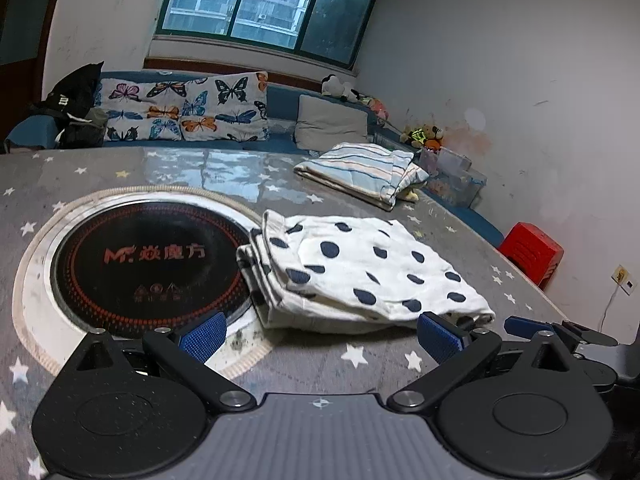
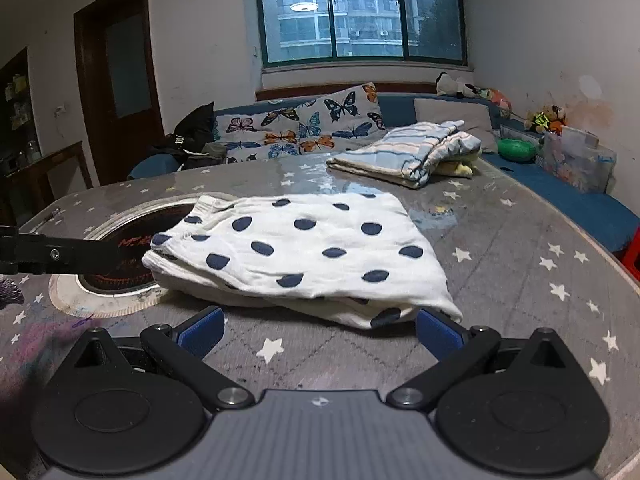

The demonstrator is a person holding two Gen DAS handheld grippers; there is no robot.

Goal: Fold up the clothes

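Since the polka-dot garment (image 2: pixel 304 252) is already lying as a neat folded packet, I'd say this piece is basically done. It sits on the worktop (image 2: pixel 500 264) with its left end overlapping the rim of the round built-in cooktop (image 1: pixel 148 264). Beyond it, on the far side from the cooktop, there's a striped garment (image 2: pixel 404 152) already folded too, with something yellowish tucked under its right end, can't tell what. So my guess is two pieces folded, and what's left is maybe just moving the dotted one onto that stack. I don't see any unfolded clothes on the worktop from here.

My left tongs (image 1: pixel 320 334) are spread wide and holding nothing, hovering just short of the garment's near edge. Right tongs (image 2: pixel 320 332) same deal: wide apart, empty, with the right pad close to the packet's near right corner, though I can't tell if it's actually touching.

For writing, the cooktop glass has a reddish "MF" logo followed by Chinese characters. There's smaller print under it, but it's too small to read.
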